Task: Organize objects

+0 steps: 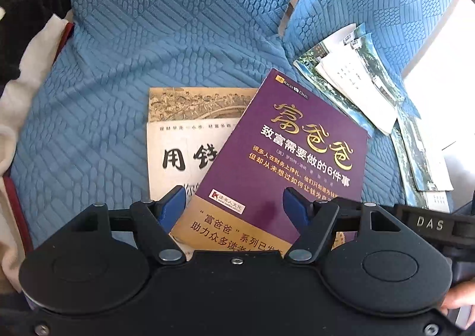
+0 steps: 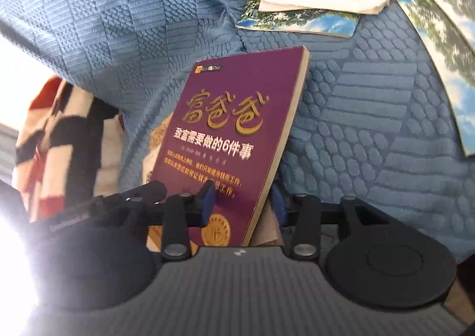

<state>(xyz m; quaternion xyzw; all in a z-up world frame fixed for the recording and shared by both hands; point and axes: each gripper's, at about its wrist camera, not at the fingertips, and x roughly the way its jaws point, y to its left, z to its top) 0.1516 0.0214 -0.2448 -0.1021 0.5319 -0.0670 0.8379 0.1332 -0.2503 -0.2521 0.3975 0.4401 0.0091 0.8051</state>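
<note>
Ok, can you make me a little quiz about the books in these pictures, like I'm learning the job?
1. True or false: the right gripper is far away from the purple book.
2. What lies partly under the purple book? A) the beige book B) a red plate C) a green towel
3. Fill in: the quilted cover under the books is coloured ____.

Key: 1 false, its pads sit on both sides of the book; 2 A; 3 blue.
</note>
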